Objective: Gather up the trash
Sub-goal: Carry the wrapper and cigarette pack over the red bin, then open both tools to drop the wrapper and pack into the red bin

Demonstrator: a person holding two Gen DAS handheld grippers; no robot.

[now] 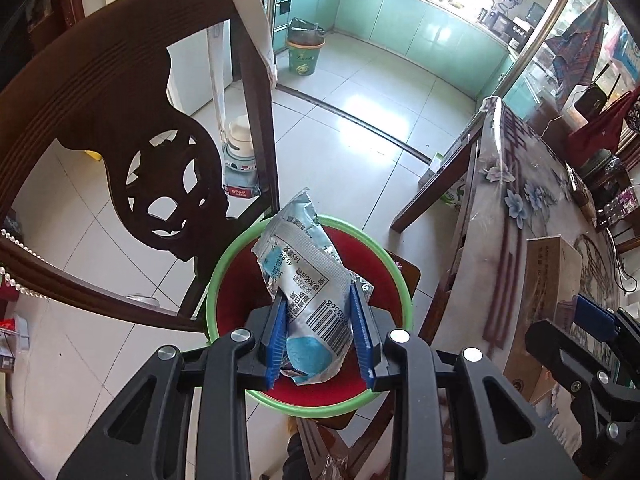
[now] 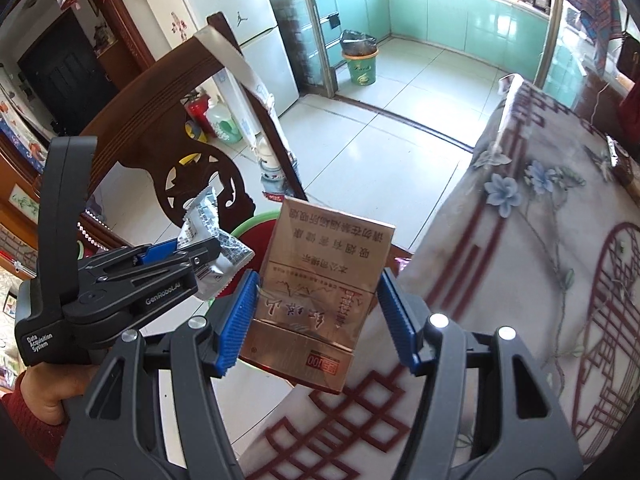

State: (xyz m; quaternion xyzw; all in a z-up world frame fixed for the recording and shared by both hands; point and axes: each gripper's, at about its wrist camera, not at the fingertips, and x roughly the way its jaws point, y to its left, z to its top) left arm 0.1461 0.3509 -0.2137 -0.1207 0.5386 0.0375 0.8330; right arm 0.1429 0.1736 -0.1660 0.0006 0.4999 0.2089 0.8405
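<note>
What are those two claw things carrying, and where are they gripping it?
The left gripper pinches a crumpled silver-blue wrapper by its lower end, above the green-rimmed bin. The right gripper holds a copper-coloured cigarette pack across its sides, near its lower half.

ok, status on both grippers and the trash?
Left gripper shut on silver wrapper, over red bin. Right gripper holds carton; right pad looks clear of it. Chair back beside bin, not blocking.
</note>
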